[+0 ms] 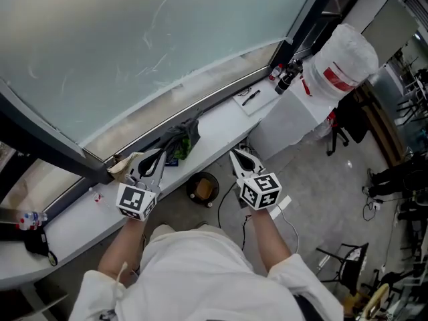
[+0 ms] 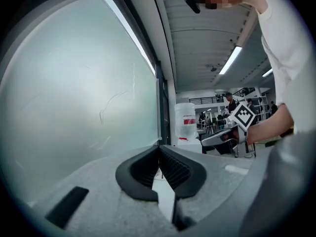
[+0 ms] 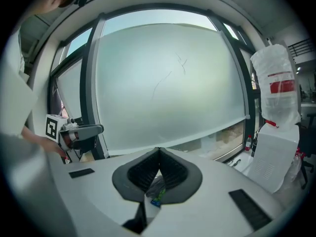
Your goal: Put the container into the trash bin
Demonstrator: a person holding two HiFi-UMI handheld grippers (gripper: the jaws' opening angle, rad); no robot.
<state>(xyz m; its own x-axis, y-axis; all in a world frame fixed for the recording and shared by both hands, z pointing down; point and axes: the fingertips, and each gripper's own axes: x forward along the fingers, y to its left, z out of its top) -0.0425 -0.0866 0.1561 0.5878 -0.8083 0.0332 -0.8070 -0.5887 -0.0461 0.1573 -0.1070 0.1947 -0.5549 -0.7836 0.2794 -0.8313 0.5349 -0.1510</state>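
Left gripper (image 2: 159, 148): jaws closed tip to tip, nothing held. Right gripper (image 3: 159, 151): jaws likewise pressed together, empty. Both hand-held, side by side over floor, just short of white ledge (image 1: 221, 122). Between them, lower down: round black trash bin (image 1: 215, 179) on floor, tan container (image 1: 202, 190) inside. On ledge: dark crumpled bag (image 1: 182, 139). Beyond ledge: frosted window (image 1: 134, 45). Far right: water dispenser (image 1: 294, 122) topped with wrapped bottle (image 1: 342, 62).

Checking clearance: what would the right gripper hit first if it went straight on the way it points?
Most likely the large frosted glass window pane, low down just above the white ledge, though depth is unclear.
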